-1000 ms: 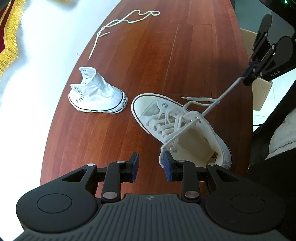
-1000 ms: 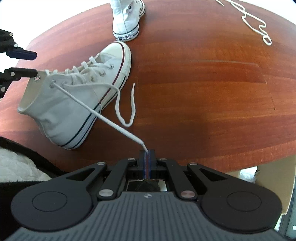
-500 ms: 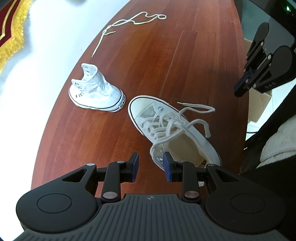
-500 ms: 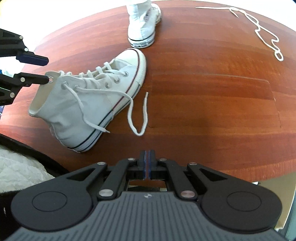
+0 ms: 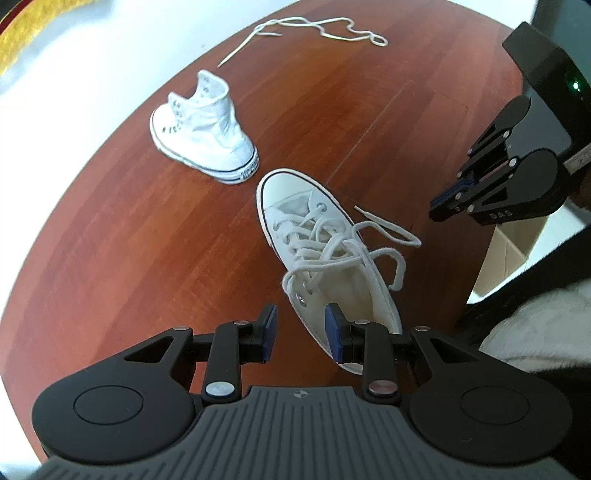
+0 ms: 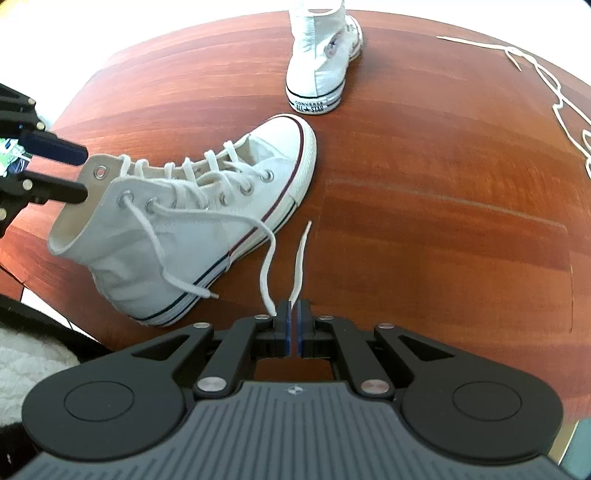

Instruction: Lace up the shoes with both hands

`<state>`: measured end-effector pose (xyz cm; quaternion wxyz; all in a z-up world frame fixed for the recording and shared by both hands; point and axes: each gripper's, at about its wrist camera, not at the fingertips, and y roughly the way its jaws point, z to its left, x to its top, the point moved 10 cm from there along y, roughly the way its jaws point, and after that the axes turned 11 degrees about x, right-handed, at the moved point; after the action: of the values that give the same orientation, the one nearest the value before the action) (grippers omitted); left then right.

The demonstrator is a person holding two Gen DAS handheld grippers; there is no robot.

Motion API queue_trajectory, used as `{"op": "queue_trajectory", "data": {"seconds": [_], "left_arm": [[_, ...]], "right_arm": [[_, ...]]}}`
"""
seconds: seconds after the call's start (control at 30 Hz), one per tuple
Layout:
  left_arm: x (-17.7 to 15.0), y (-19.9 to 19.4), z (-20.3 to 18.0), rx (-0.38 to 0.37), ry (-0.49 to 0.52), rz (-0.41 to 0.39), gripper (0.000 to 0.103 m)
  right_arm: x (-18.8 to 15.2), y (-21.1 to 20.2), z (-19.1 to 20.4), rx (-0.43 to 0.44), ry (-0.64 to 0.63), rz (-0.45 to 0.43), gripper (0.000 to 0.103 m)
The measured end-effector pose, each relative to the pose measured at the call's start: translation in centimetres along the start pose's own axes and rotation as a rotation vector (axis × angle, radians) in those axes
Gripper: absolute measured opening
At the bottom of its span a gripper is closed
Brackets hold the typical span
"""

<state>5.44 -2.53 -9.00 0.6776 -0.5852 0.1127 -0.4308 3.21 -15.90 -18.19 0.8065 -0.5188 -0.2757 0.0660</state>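
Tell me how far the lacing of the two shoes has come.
The near white high-top shoe is laced through most eyelets; its two lace ends hang loose and one top eyelet looks empty. In hand: nothing. The left hand-held gripper is open at its collar, the right hand-held gripper shut, empty. Left: the small white shoe is unlaced, its loose white lace beyond.

Reddish wooden table (image 5: 110, 229), rounded edge. Laced shoe (image 5: 325, 258) sits near six o'clock in the left wrist view, toe toward twelve. Unlaced shoe (image 5: 203, 125) stands at eleven, just beyond it. Loose lace (image 5: 317, 29) lies at twelve, well apart.
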Motion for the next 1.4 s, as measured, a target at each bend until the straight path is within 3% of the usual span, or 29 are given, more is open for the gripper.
{"op": "queue_trajectory", "data": {"seconds": [0.4,0.87,0.9,0.97,1.13,1.2,1.4], "left_arm": [[0.1,0.8,-0.4,0.014,-0.144,0.035,0.031],[-0.5,1.1,-0.2,0.03,-0.223,0.054,0.031],[-0.5,1.1,-0.2,0.03,-0.224,0.054,0.031],[-0.4,1.1,-0.3,0.028,-0.225,0.05,0.031],[-0.2,1.1,-0.2,0.028,-0.227,0.045,0.031],[-0.2,1.1,-0.1,0.029,-0.23,0.043,0.031],[-0.3,1.2,-0.1,0.026,-0.231,0.043,0.031]], "right_arm": [[2.1,2.3,-0.5,0.029,-0.079,0.039,0.004],[3.5,5.3,-1.9,0.013,-0.121,0.079,0.005],[3.6,5.3,-1.9,0.012,-0.123,0.078,0.008],[3.7,5.4,-1.9,0.011,-0.126,0.075,0.043],[3.9,5.6,-1.4,0.001,-0.148,0.069,0.038],[3.9,5.8,-1.4,0.004,-0.147,0.076,0.028],[4.0,6.2,-1.1,-0.006,-0.171,0.091,0.027]]}}
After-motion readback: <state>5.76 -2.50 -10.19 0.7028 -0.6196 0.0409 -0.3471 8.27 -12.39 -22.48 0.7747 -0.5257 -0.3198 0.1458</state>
